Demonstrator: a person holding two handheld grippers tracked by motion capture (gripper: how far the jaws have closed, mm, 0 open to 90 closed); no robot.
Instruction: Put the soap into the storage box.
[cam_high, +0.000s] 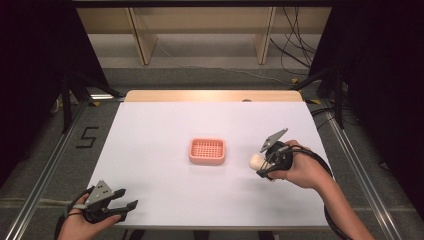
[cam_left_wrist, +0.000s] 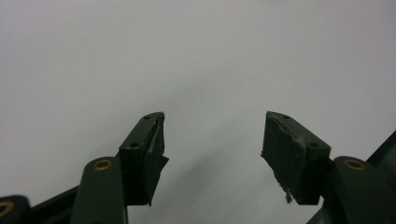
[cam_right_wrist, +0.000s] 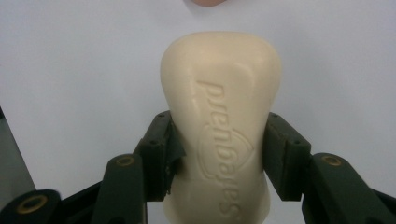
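My right gripper (cam_right_wrist: 219, 154) has its jaws clamped on the waist of a cream soap bar (cam_right_wrist: 222, 121) (embossed lettering faces me), lifted just off the white table (cam_high: 160, 200). From the pink slotted dish (cam_high: 207, 151) at centre, the soap sits at about three o'clock, apart from it. My left gripper (cam_left_wrist: 212, 140), near seven o'clock, stands wide with nothing between its jaws.

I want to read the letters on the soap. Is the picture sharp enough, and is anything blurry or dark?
Right gripper view: the cream-coloured moulded soap bar is sharp, its raised letters upside down. Left gripper view: the black jaws are slightly soft, a faint shadow below them. High view: the white table is bright, the surroundings dark, and the pink plastic slotted dish looks fuzzy.
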